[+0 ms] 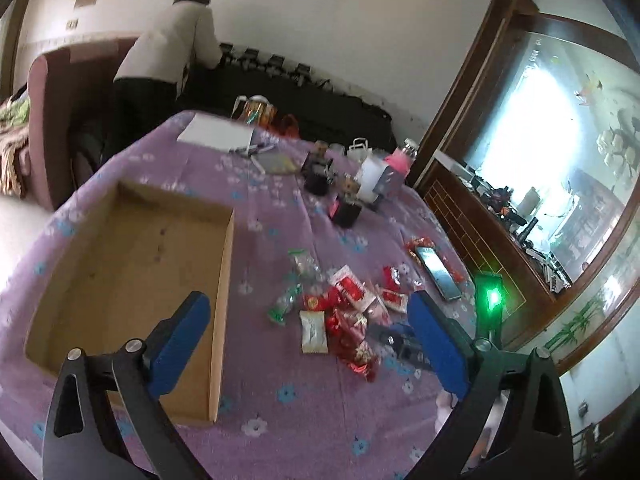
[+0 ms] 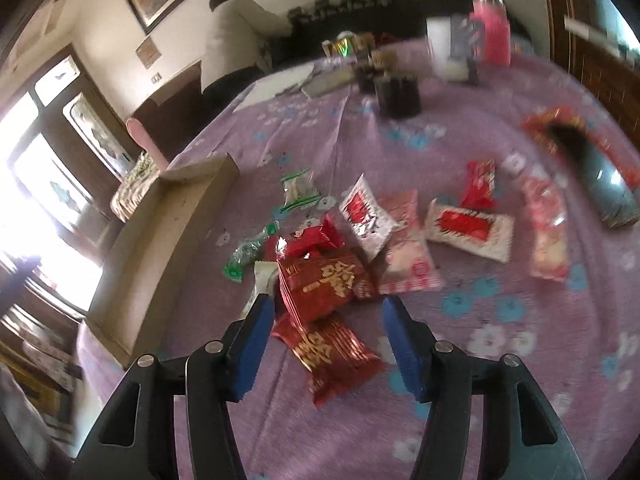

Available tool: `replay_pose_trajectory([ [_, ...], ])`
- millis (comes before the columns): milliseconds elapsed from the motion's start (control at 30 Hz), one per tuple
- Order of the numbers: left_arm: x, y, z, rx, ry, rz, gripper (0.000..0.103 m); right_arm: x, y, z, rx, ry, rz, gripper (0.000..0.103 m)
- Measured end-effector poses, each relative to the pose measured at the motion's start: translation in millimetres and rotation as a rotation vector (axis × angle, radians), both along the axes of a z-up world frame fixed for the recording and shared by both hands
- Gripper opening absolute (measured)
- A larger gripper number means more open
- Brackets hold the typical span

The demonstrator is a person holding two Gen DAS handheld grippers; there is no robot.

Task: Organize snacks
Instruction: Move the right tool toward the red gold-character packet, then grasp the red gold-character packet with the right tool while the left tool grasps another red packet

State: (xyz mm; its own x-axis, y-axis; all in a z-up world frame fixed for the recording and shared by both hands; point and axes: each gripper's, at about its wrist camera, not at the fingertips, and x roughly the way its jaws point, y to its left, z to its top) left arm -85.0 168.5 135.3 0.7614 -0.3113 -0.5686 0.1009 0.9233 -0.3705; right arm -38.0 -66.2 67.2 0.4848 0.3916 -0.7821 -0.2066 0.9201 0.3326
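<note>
A shallow cardboard box (image 1: 132, 280) lies empty on the purple flowered tablecloth (image 1: 288, 412); its edge also shows in the right wrist view (image 2: 160, 248). A heap of snack packets (image 1: 344, 312) lies to its right: red packets (image 2: 320, 284), white-and-red ones (image 2: 468, 232), green ones (image 2: 248, 252). My left gripper (image 1: 308, 320) is open, held above the table between the box and the heap. My right gripper (image 2: 328, 320) is open, low over a red packet (image 2: 328, 352) that lies between its fingers; it also shows in the left wrist view (image 1: 404, 344).
A phone (image 1: 438, 272) lies right of the heap. Dark cups (image 2: 400, 96), a pink bottle (image 2: 492, 32), papers (image 1: 216, 134) and small boxes stand at the table's far side. A person (image 1: 168, 52) bends over a dark sideboard behind. A wooden cabinet (image 1: 480, 232) stands right.
</note>
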Motion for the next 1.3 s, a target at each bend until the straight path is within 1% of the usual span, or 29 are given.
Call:
replay_pose_trajectory([
  [100,1,1,-5,0.011,0.020,0.008,0.100,15,3,-15,0.057,0.076,-0.020,0.059],
  [200,-1,0,-8,0.036,0.019,0.019,0.100,28,10,-27,0.090,0.125,-0.064,0.059],
  [267,0,-2,-11,0.050,0.021,0.022,0.100,35,15,-31,0.103,0.131,-0.088,0.060],
  [300,1,-4,-13,0.054,0.024,0.020,0.100,36,19,-32,0.090,0.123,-0.088,0.060],
  [367,4,-8,-17,0.064,0.032,0.008,0.100,37,27,-33,0.059,0.105,-0.080,0.049],
  [400,6,-11,-20,0.071,0.040,-0.001,0.100,37,28,-32,0.053,0.099,-0.078,0.039],
  [433,7,-13,-22,0.073,0.046,-0.008,0.100,38,30,-33,0.039,0.102,-0.066,0.009],
  [467,10,-16,-25,0.075,0.055,-0.016,0.100,39,30,-35,0.032,0.112,-0.053,0.001],
  [567,15,-20,-32,0.067,0.083,-0.031,0.100,38,21,-42,-0.025,0.121,-0.071,0.001],
  [600,17,-22,-35,0.063,0.094,-0.038,0.100,36,14,-43,-0.030,0.121,-0.076,0.001],
  [633,18,-24,-37,0.063,0.102,-0.042,0.100,34,6,-44,-0.009,0.123,-0.072,0.006],
  [700,20,-27,-42,0.066,0.115,-0.049,0.100,26,-8,-41,0.032,0.108,-0.045,0.007],
  [733,22,-28,-43,0.064,0.119,-0.052,0.100,21,-12,-39,0.036,0.090,-0.016,0.010],
  [800,27,-28,-47,0.049,0.132,-0.042,0.100,12,-13,-34,0.028,0.051,0.049,0.031],
  [833,31,-28,-49,0.032,0.143,-0.040,0.100,8,-10,-32,0.020,0.024,0.095,0.053],
  [867,34,-28,-51,0.017,0.154,-0.040,0.100,4,-6,-31,0.011,0.000,0.122,0.062],
  [933,42,-31,-54,0.004,0.176,-0.041,0.100,-1,6,-32,-0.008,-0.041,0.187,0.062],
  [1000,48,-35,-54,0.027,0.179,-0.036,0.099,-3,20,-37,-0.040,-0.061,0.231,0.062],
  [1033,51,-38,-52,0.048,0.176,-0.035,0.100,-4,27,-41,-0.063,-0.068,0.244,0.062],
  [1067,54,-41,-51,0.071,0.173,-0.037,0.100,-4,32,-43,-0.082,-0.079,0.248,0.059],
  [1133,63,-51,-49,0.137,0.153,-0.068,0.100,-6,35,-46,-0.090,-0.091,0.257,0.055],
  [1167,66,-54,-48,0.159,0.146,-0.080,0.100,-7,34,-45,-0.081,-0.095,0.260,0.045],
  [1200,72,-61,-49,0.202,0.136,-0.102,0.100,-8,32,-44,-0.074,-0.098,0.257,0.041],
  [1233,79,-68,-51,0.239,0.134,-0.129,0.100,-8,28,-43,-0.068,-0.099,0.248,0.038],
  [1300,88,-80,-56,0.285,0.119,-0.175,0.099,-8,19,-43,-0.070,-0.100,0.205,0.038],
])
